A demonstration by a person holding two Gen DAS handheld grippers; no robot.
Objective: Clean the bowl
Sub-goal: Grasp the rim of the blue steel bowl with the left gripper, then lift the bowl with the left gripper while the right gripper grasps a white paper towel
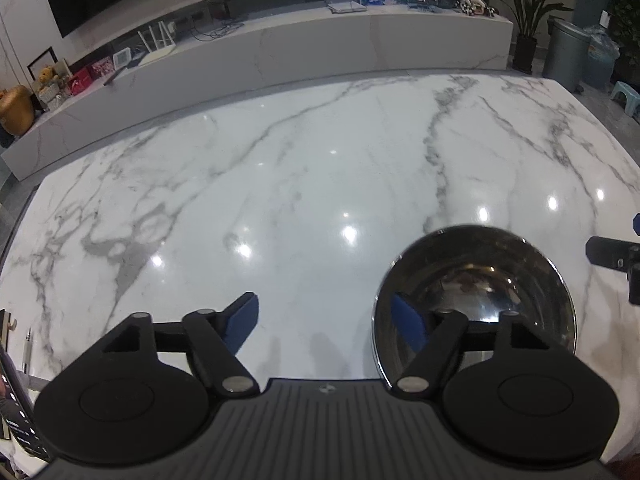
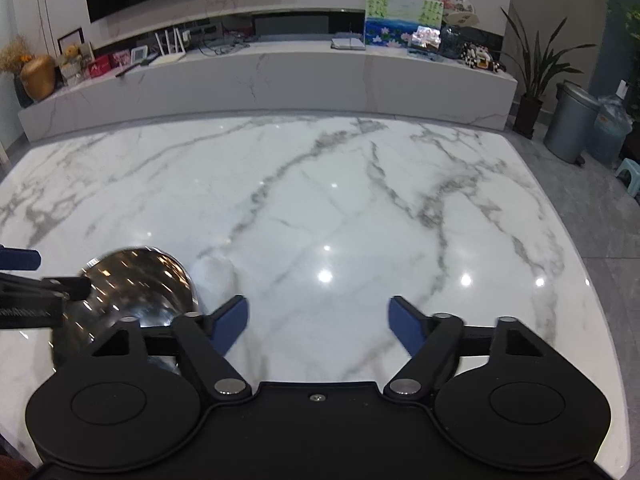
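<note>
A shiny steel bowl (image 1: 476, 284) stands upright on the white marble table (image 1: 280, 184), near its front edge. My left gripper (image 1: 324, 326) is open, with its right blue-padded finger over the bowl's left rim and the left finger over bare table. In the right wrist view the bowl (image 2: 132, 292) is at the lower left, blurred. My right gripper (image 2: 318, 326) is open and empty over the table, to the right of the bowl. The left gripper's fingers (image 2: 24, 260) show at the far left of that view, by the bowl.
A long marble TV bench (image 2: 260, 80) with a router, pictures and boxes runs behind the table. A potted plant (image 2: 532, 80), a grey bin (image 2: 570, 124) and a small stool (image 2: 628, 174) stand on the floor to the right. A phone (image 1: 14, 408) and a pen (image 1: 27, 348) lie at the left front.
</note>
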